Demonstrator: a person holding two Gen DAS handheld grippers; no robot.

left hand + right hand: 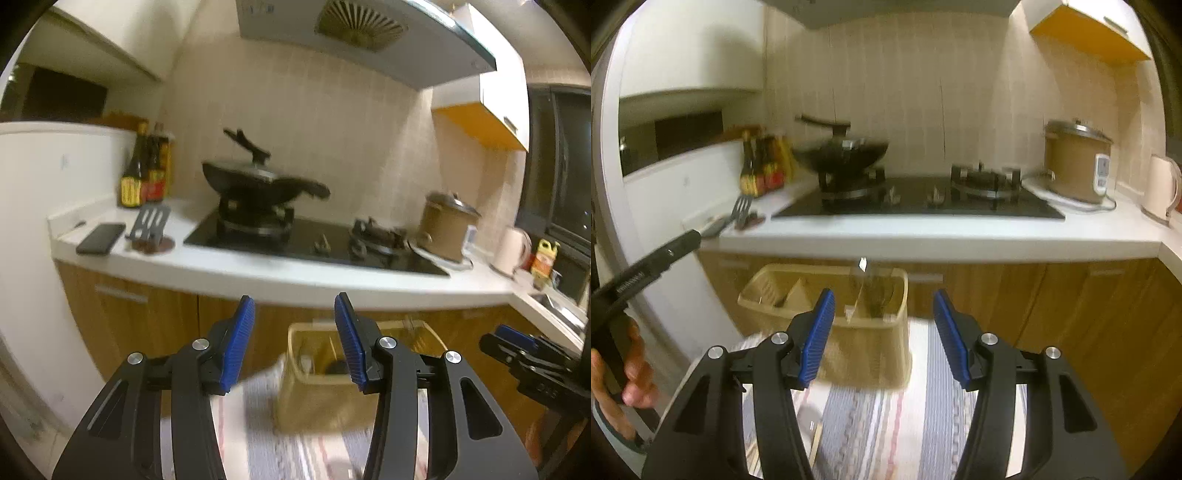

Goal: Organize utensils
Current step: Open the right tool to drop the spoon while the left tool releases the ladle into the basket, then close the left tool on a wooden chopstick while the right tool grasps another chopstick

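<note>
A beige compartment basket (pixel 314 402) (pixel 864 350) stands on a striped cloth (pixel 879 424) in front of the kitchen cabinets. Dark utensils (pixel 875 291) stick up in its right compartment. Near my right gripper's left finger, a pale spoon-like piece (pixel 809 417) lies blurred on the cloth. My left gripper (pixel 294 306) is open and holds nothing; it hovers short of the basket. My right gripper (pixel 883 295) is also open and holds nothing, with the basket just beyond its left finger. In the left wrist view the right gripper (pixel 513 339) shows at the right edge. A hand (pixel 631 369) holds the left tool.
A white counter (pixel 923 236) runs across behind, carrying a black hob (pixel 916 206) with a lidded wok (pixel 846 151). Sauce bottles (pixel 144 173), a phone (pixel 99 238) and a phone stand (pixel 149 221) sit at its left. A rice cooker (pixel 1075 162) and kettle (pixel 1160 188) stand on the right.
</note>
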